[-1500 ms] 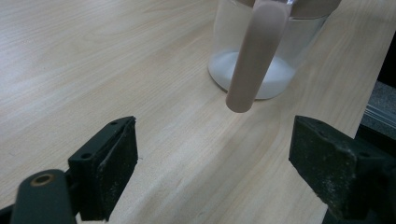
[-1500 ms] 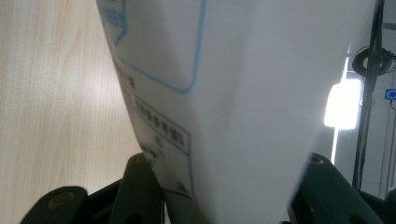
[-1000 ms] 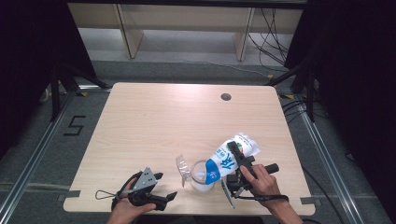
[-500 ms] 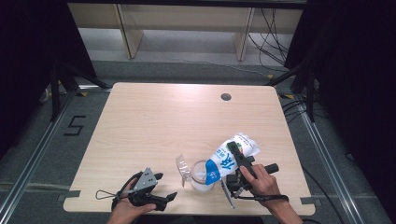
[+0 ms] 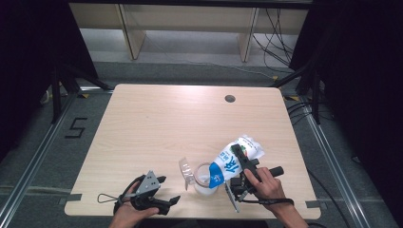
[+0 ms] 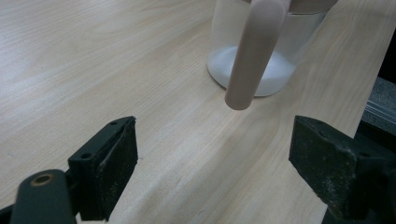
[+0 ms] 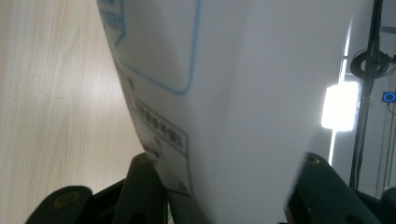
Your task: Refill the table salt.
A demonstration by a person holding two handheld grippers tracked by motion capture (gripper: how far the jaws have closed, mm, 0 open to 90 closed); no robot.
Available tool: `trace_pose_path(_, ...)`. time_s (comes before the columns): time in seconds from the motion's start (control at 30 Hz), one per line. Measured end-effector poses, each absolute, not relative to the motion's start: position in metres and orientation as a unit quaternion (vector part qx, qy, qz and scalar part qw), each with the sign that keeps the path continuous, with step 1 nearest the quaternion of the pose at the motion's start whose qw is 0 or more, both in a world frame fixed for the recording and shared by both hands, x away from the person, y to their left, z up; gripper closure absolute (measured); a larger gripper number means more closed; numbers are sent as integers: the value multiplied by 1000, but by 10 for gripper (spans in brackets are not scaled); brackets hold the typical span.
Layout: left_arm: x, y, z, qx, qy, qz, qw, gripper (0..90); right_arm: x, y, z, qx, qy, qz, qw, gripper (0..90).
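Observation:
A blue-and-white bag point(image 5: 231, 162) hangs tilted above the table, its low end over a clear jar point(image 5: 204, 184). My right gripper point(image 5: 236, 153) is shut on the bag; in the right gripper view the bag's white side point(image 7: 224, 93) sits pinched between both jaws. The jar point(image 6: 261, 74) holds white powder at its bottom and has a beige rim. A beige rod-like part point(image 6: 254, 51) slants down in front of it. A clear flap point(image 5: 184, 167) stands at the jar's left. My left gripper point(image 5: 169, 189) point(image 6: 215, 144) rests open near the front edge, left of the jar, holding nothing.
The wooden table point(image 5: 157, 123) has a round cable hole point(image 5: 230, 99) at the back right. The jar stands close to the front edge. Shelving point(image 5: 190, 19) lies beyond the far edge, and cables trail on the floor at the right.

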State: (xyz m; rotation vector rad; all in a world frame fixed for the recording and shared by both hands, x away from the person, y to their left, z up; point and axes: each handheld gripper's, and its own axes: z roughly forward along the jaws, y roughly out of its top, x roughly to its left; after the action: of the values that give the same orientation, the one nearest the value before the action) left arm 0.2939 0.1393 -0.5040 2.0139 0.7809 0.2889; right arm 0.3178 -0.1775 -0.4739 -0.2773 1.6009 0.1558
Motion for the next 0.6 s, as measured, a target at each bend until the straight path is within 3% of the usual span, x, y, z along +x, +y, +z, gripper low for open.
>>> trace_pose_path(0.6, 294, 139, -505, 819, 312, 120, 467, 152, 321, -176, -472, -148, 708, 61, 688, 635)
